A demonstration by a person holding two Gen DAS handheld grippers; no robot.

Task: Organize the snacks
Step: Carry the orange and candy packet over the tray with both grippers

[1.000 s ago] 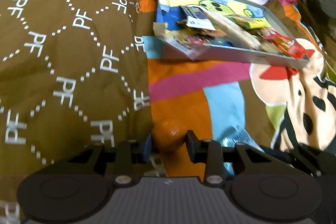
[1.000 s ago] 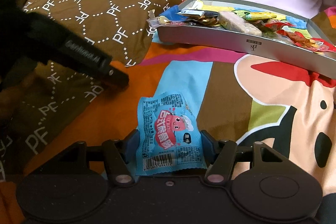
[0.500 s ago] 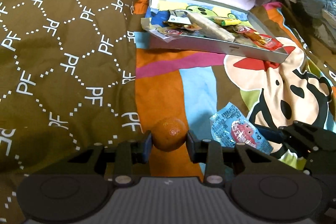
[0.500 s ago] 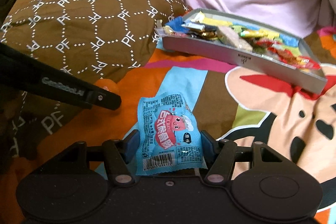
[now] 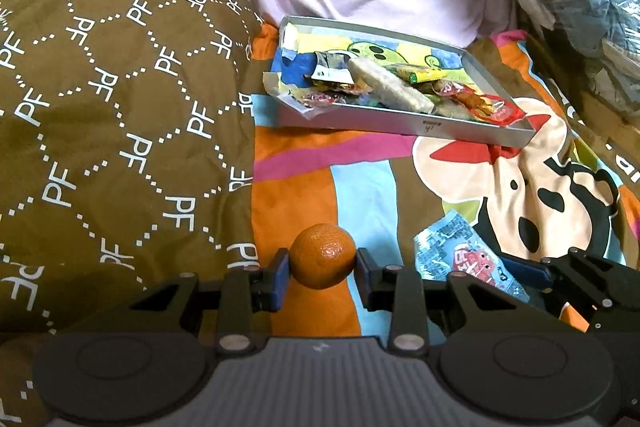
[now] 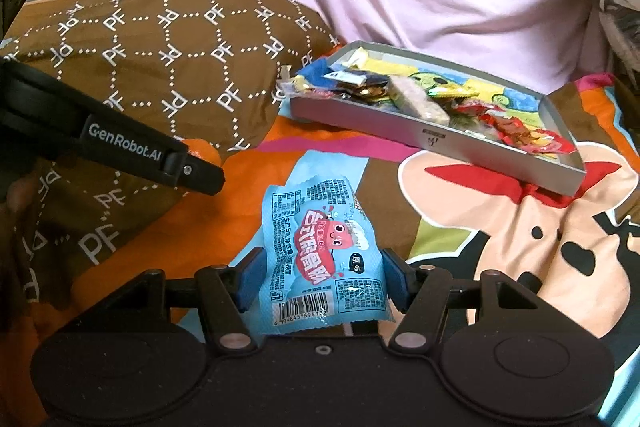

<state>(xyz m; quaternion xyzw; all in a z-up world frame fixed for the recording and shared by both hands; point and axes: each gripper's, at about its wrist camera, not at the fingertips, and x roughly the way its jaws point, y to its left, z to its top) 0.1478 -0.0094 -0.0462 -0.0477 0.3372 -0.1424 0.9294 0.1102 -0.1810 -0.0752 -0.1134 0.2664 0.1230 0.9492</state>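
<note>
At 12 o'clock from both grippers sits the grey tray [image 5: 404,125], w/ snacks. Left gripper [image 5: 322,265] clamped on mandarin [image 5: 322,261]; right gripper [image 6: 320,277] pinches blue packet [image 6: 322,255]. Risk: round fruit could roll out, slick packet could slip, esp. if tilted.

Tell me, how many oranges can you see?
1. The orange is pinched in the left claw, above the colourful bedsheet. I see none among the snacks in the grey tray, though wrappers could hide one.
</note>
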